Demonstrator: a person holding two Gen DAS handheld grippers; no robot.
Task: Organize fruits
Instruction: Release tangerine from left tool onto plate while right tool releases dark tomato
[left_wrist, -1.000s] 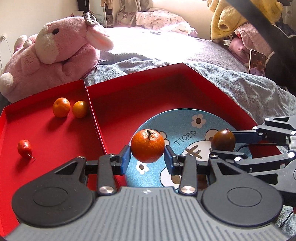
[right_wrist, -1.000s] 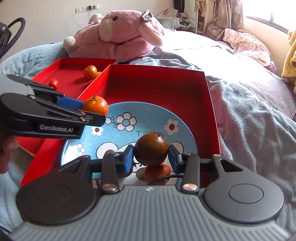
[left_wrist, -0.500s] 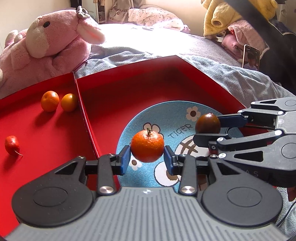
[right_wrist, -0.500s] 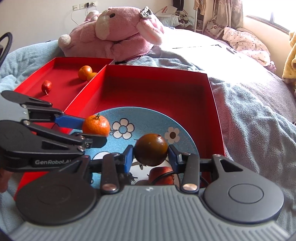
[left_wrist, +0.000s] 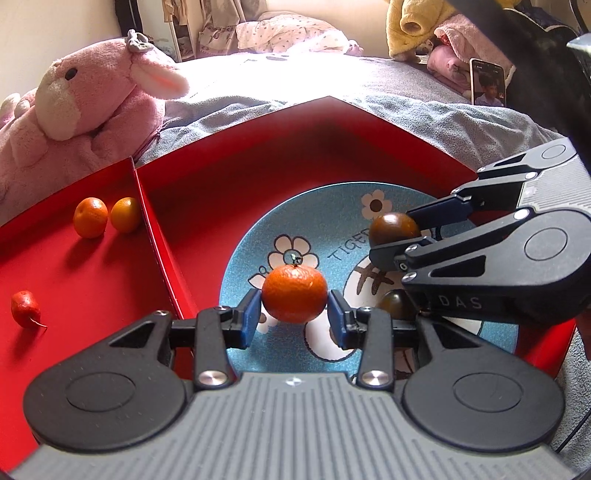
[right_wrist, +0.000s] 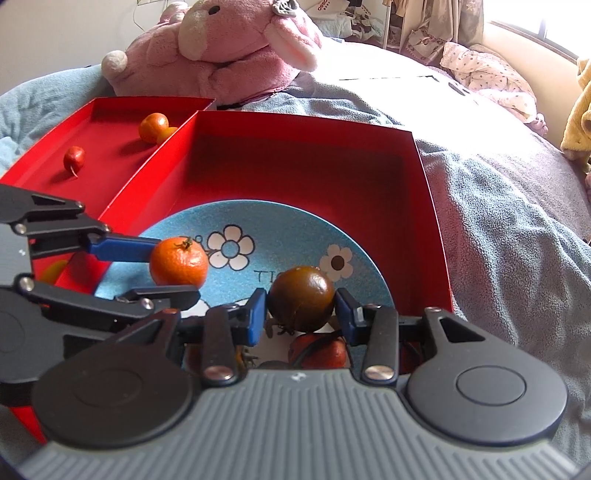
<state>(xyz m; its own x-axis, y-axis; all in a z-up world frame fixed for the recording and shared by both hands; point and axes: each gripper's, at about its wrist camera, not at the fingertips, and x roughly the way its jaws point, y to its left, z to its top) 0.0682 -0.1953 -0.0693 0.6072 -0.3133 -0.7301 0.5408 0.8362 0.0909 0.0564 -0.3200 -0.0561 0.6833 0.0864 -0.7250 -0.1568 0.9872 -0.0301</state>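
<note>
My left gripper (left_wrist: 294, 318) is shut on an orange tangerine (left_wrist: 294, 294) and holds it over the blue flowered plate (left_wrist: 325, 221) in the right red tray (left_wrist: 236, 173). My right gripper (right_wrist: 300, 314) is shut on a dark brown round fruit (right_wrist: 301, 297) over the same plate (right_wrist: 280, 236). The tangerine also shows in the right wrist view (right_wrist: 178, 262), the dark fruit in the left wrist view (left_wrist: 392, 229). Another dark fruit (left_wrist: 397, 303) and a reddish fruit (right_wrist: 320, 349) lie on the plate. The left red tray (left_wrist: 74, 280) holds two small oranges (left_wrist: 90, 217) and a small red fruit (left_wrist: 25, 304).
Both trays sit on a grey-blue blanket (right_wrist: 498, 236) on a bed. A pink plush rabbit (left_wrist: 85, 110) lies just behind the left tray. A phone (left_wrist: 487, 82) stands at the far right, with clothes behind it.
Both grippers have moved forward and lower over the plate, each keeping its fruit. The right gripper now sits closer to the left one.
</note>
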